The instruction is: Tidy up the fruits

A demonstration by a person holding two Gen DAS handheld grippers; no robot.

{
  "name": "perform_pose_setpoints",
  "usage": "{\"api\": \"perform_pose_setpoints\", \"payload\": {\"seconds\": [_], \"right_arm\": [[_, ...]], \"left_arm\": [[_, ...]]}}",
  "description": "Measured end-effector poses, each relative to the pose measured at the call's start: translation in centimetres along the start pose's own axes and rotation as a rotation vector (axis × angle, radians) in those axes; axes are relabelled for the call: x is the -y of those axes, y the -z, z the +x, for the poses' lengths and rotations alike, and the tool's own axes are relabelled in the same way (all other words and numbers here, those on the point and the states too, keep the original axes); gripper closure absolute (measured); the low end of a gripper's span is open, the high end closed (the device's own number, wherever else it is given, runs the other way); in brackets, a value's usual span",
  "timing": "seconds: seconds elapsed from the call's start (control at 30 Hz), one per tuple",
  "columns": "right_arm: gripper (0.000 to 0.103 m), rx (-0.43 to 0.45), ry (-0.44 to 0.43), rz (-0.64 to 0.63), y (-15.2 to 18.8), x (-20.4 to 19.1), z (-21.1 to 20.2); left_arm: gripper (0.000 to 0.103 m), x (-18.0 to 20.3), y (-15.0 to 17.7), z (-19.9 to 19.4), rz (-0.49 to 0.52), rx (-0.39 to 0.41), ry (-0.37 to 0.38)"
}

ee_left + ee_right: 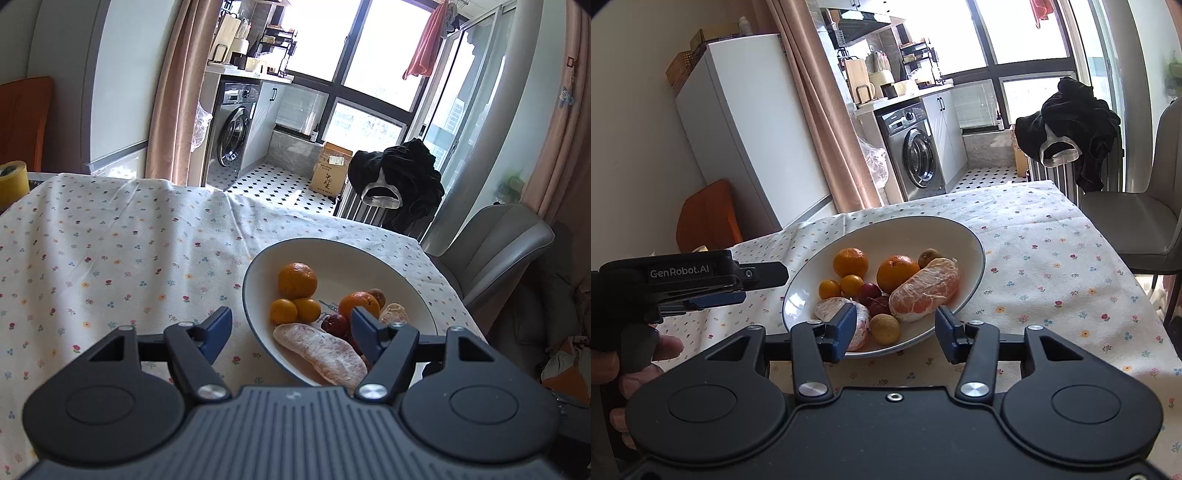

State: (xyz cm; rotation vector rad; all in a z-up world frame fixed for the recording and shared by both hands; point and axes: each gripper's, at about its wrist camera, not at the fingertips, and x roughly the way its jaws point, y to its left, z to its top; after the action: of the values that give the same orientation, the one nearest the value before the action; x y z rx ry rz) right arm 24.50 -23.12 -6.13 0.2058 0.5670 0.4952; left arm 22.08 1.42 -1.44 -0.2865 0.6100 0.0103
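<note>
A white bowl with a dark rim [332, 245] [886, 230] stands on the flowered tablecloth [110, 251]. In it lie two oranges [850, 262] [897, 273], two small yellow-orange fruits [283, 311], dark red fruits [870, 291], a brown round fruit [884, 328] and peeled citrus pieces [321, 354] [925, 291]. My left gripper [291, 334] is open at the bowl's near left rim, holding nothing; in the right wrist view this left gripper [764, 286] hovers beside the bowl. My right gripper [895, 334] is open over the bowl's near edge, and holds nothing.
A grey chair [1137, 221] stands at the table's right side, and another chair draped in black clothing [1071, 133] stands beyond the far edge. A yellow tape roll [13, 181] sits at the far left corner. A person's hand [646, 354] holds the left gripper.
</note>
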Motion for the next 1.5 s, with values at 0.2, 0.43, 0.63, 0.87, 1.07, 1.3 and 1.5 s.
{"api": "perform_pose_setpoints", "payload": {"seconds": [0.2, 0.43, 0.63, 0.87, 1.07, 1.3, 1.5], "right_arm": [[0.049, 0.014, -0.001, -0.023, -0.1, -1.1, -1.2], [0.031, 0.028, 0.01, -0.05, -0.1, -2.1, -2.8], [0.018, 0.049, 0.021, -0.064, -0.3, -3.0, -4.3], [0.008, 0.059, 0.023, -0.084, -0.4, -4.0, -5.9], [0.002, 0.059, 0.028, -0.095, -0.4, -4.8, -7.1], [0.0, 0.053, 0.015, -0.131, -0.4, -5.8, -8.6], [0.0, 0.026, 0.016, -0.129, -0.3, -6.4, -9.9]], "left_arm": [[0.021, -0.6, 0.3, -2.4, 0.014, 0.014, -0.073], [0.01, -1.1, 0.9, -5.4, 0.032, 0.045, -0.107], [0.006, -1.7, 1.5, -7.7, 0.03, 0.059, -0.145], [0.002, -2.5, 2.1, -10.1, 0.034, 0.072, -0.168], [0.0, -3.0, 2.7, -12.1, 0.045, 0.083, -0.185], [0.0, -3.5, 3.4, -14.2, 0.047, 0.083, -0.2], [0.0, -3.7, 3.9, -16.3, 0.06, 0.077, -0.218]]}}
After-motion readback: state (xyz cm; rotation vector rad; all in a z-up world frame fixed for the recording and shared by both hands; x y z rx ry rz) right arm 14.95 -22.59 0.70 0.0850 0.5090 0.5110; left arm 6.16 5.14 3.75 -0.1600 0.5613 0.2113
